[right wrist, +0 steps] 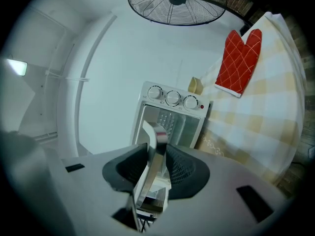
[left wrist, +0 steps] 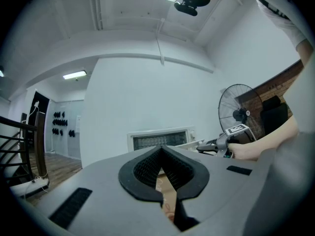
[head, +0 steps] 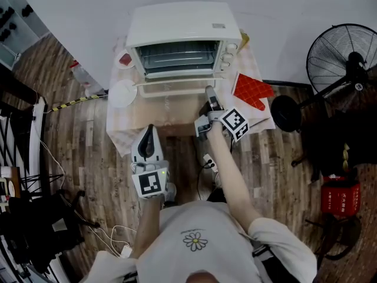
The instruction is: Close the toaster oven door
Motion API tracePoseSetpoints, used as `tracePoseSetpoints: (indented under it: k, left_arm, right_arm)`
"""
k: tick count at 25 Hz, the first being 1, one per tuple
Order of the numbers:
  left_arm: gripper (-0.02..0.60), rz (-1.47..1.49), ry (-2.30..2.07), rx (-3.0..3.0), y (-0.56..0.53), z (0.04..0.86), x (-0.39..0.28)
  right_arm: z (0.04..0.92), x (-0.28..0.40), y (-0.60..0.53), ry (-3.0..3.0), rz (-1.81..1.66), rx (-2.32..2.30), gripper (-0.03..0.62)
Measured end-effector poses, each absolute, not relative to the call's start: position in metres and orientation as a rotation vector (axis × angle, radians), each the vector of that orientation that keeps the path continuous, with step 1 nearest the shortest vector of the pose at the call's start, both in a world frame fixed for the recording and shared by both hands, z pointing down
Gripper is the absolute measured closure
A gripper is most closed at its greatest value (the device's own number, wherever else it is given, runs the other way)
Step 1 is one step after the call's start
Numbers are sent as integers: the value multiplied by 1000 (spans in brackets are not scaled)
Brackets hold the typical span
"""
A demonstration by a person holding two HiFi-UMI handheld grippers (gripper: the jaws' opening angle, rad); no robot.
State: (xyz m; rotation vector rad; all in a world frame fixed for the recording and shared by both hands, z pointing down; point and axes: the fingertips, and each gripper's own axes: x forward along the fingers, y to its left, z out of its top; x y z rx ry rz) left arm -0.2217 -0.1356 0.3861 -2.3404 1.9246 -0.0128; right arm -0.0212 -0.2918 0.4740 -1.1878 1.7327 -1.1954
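Note:
The white toaster oven stands at the back of the small table, its door folded down towards me and the rack inside showing. My right gripper is at the right end of the door's front edge. In the right gripper view its pads are closed on the door's metal handle, with the oven's knobs beyond. My left gripper hangs at the table's near edge, shut and holding nothing; in its own view the gripper points at the oven.
A red oven mitt lies on the checked cloth right of the oven. A white plate and a small red-filled dish sit to its left. A standing fan and a red box are on the floor at right.

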Motion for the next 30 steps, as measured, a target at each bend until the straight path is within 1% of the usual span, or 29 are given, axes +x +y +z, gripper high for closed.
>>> tracePoseSetpoints:
  k: [30]
  left_arm:
    - [566,8,1919,-2334,-130,376,-220]
  right_arm:
    - [434,-22,-336,1698,-1163,-1203,485]
